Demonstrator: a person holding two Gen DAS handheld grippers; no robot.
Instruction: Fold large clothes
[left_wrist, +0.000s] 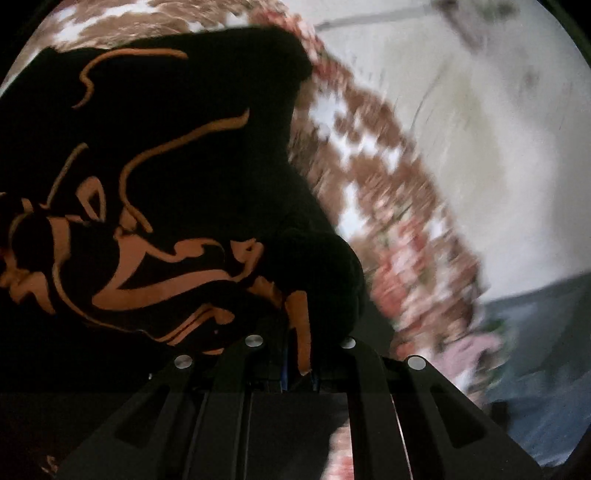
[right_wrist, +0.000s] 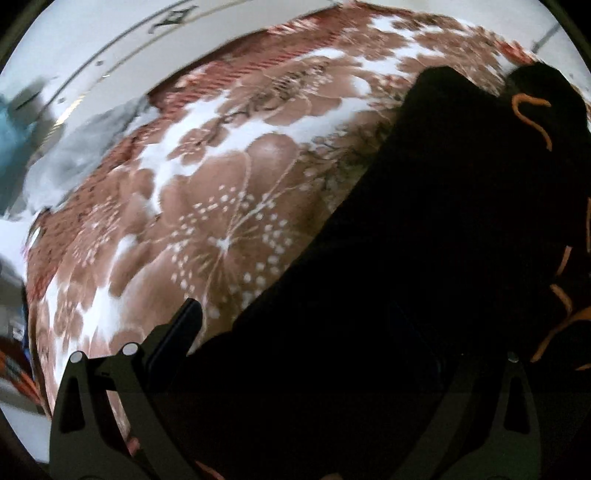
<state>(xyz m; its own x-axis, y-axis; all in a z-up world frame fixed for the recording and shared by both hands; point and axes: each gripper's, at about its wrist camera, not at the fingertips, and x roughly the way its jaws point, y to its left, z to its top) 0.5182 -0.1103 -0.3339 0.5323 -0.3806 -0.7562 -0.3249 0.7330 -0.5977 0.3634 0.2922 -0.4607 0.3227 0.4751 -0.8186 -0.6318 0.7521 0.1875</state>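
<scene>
On the floral bedspread, in the left wrist view: black garment with orange print, spread toward the bed's edge, pale floor beyond. Left tool clamped together on a bunched fold of that garment. Background blurred.

On the bed in the right wrist view: same garment heaped over the bedspread, covering the right tool. One finger showing, the other buried; cannot tell whether apart or gripping.

Motion blur, fisheye-warped edges, blown highlights
</scene>
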